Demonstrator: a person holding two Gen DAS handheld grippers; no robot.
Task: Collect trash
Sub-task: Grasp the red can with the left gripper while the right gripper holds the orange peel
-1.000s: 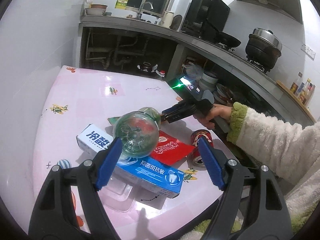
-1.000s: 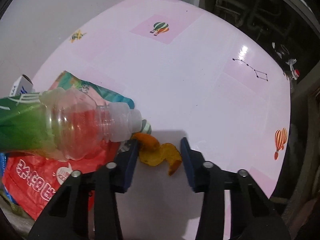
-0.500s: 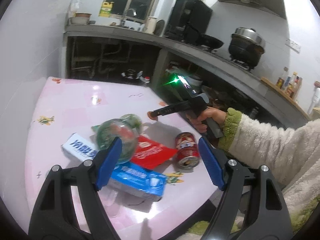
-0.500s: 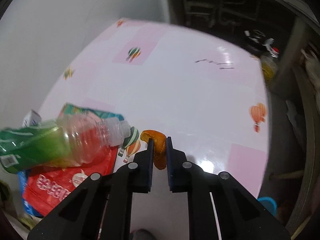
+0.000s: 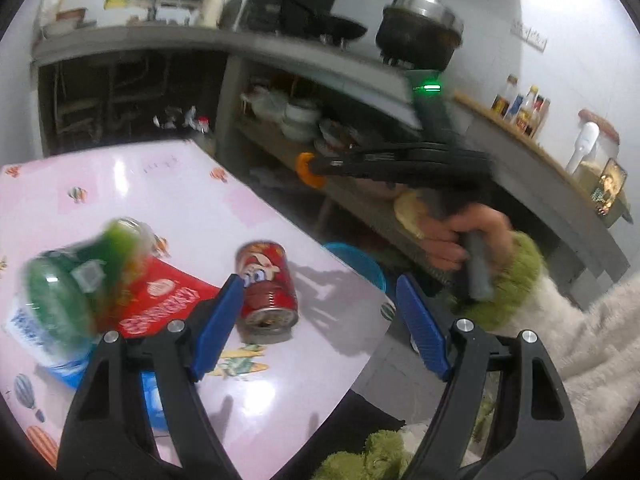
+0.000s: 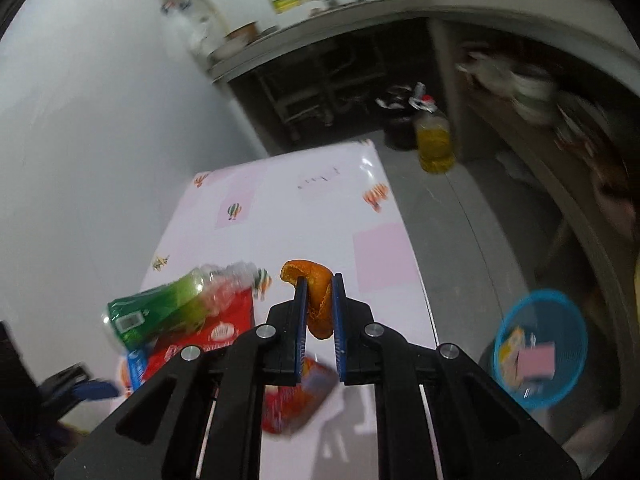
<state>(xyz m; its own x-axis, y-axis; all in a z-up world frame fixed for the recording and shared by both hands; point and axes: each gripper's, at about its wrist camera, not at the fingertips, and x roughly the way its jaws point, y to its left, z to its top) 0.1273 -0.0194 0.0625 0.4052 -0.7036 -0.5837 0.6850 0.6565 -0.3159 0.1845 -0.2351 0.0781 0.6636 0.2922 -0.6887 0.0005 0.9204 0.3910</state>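
My right gripper (image 6: 319, 312) is shut on an orange peel (image 6: 316, 300) and holds it high above the pink table (image 6: 312, 208); the peel also shows in the left wrist view (image 5: 306, 168), out past the table's edge. My left gripper (image 5: 320, 320) is open and empty above the table's near corner, beside a red can (image 5: 266, 284) that lies on its side. A green plastic bottle (image 5: 76, 276) lies on a red wrapper (image 5: 160, 300) and a blue-and-white box (image 5: 24, 328). A blue basket (image 6: 540, 356) with some trash in it stands on the floor to the right of the table.
A bottle of yellow oil (image 6: 434, 148) stands on the floor beyond the table. A grey counter (image 5: 280, 52) with pots and shelves of dishes runs along the right. A white wall (image 6: 80, 140) borders the table on the left.
My right gripper closed on the orange peel, lifted it off the table and carried it up and to the right. My left gripper has swung right, from the bottle toward the can.
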